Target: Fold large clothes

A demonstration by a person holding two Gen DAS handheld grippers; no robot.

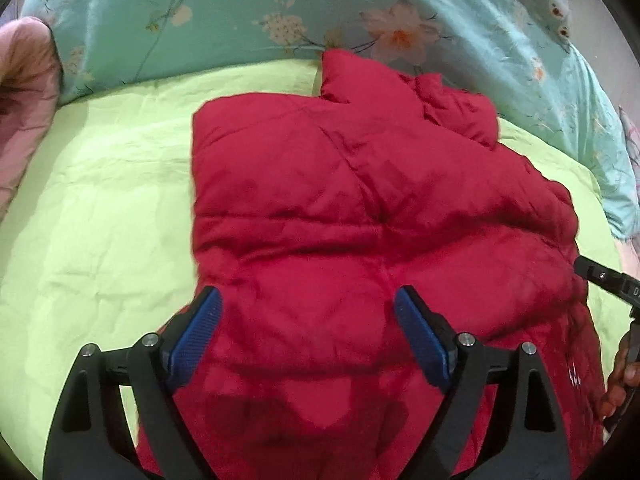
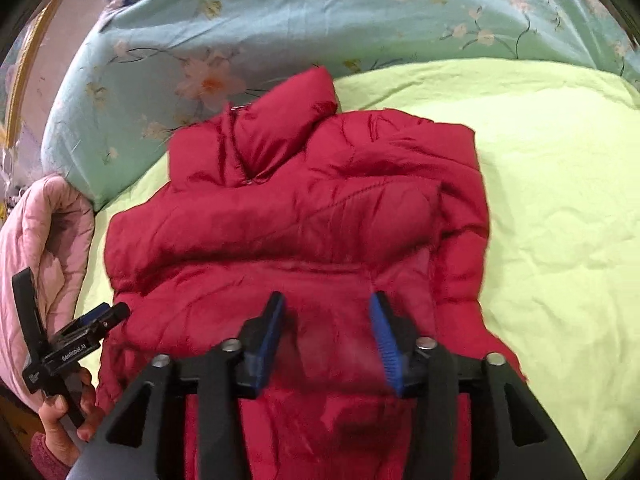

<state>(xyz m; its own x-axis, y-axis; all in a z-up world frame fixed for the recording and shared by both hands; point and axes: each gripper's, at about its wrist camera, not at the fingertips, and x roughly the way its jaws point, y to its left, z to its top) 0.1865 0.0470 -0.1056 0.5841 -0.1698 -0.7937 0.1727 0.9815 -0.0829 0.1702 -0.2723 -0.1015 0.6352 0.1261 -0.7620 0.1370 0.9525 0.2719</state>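
A red puffer jacket point(image 1: 340, 208) lies on the lime-green bed sheet point(image 1: 100, 208), collar toward the far floral quilt, sleeves folded in over the body. My left gripper point(image 1: 308, 300) is open, its blue pads spread over the jacket's near part, holding nothing. In the right wrist view the jacket point(image 2: 304, 216) fills the middle, and my right gripper point(image 2: 328, 304) is open just above its lower part, empty. The left gripper also shows in the right wrist view point(image 2: 100, 316) at the jacket's left edge; the right gripper's body shows at the right edge of the left wrist view point(image 1: 608, 280).
A turquoise floral quilt point(image 1: 240, 12) is bunched along the far side of the bed. A pink padded blanket point(image 2: 40, 264) lies at the jacket's left. Bare green sheet point(image 2: 560, 200) spreads to the right of the jacket.
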